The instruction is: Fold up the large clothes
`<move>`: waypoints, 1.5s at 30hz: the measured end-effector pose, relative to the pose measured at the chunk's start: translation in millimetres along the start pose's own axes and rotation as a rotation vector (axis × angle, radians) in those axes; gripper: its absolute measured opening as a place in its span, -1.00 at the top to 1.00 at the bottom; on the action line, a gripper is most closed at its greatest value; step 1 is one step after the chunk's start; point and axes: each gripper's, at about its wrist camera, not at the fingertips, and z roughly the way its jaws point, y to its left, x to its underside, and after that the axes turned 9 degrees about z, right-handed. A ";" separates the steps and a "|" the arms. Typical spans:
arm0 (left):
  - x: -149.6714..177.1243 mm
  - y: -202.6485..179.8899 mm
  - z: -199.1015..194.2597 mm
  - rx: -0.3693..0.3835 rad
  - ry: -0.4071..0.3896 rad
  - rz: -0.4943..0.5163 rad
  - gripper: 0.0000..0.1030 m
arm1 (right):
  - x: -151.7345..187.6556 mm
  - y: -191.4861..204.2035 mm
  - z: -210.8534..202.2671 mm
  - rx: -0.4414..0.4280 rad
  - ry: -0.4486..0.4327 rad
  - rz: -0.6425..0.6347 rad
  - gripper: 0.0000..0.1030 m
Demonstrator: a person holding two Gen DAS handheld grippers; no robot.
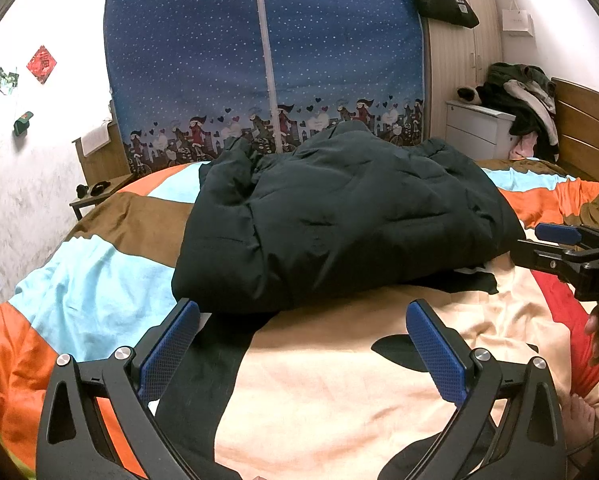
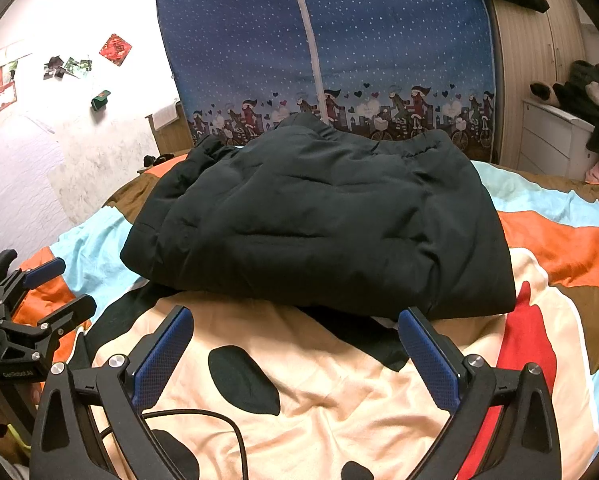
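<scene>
A large dark padded jacket (image 1: 339, 216) lies folded in a thick bundle on the bed, also seen as the jacket (image 2: 319, 220) in the right wrist view. My left gripper (image 1: 303, 312) is open just short of its near edge, with nothing between the blue pads. My right gripper (image 2: 293, 320) is open too, its fingers on either side of the jacket's near hem without touching it. The right gripper (image 1: 539, 244) shows at the right edge of the left wrist view, and the left gripper (image 2: 67, 284) at the left edge of the right wrist view.
The bed is covered by a colourful quilt (image 2: 339, 392) in cream, orange, light blue and brown. A blue fabric wardrobe (image 1: 263, 60) stands behind it. A white drawer unit (image 1: 475, 128) holds a heap of clothes (image 1: 519, 100). A black cable (image 2: 219, 416) trails over the quilt.
</scene>
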 end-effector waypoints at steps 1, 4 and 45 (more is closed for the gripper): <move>-0.1 0.3 0.2 0.000 0.000 0.000 -0.97 | 1.2 0.3 -0.5 -0.001 0.001 0.001 -1.00; 0.1 -0.1 -0.1 0.000 0.000 0.000 -0.97 | 1.2 0.9 -0.7 0.002 0.000 0.000 -1.00; 2.5 -11.8 5.4 0.014 0.050 -0.037 -0.97 | 13.5 10.9 0.3 0.005 0.031 0.016 -1.00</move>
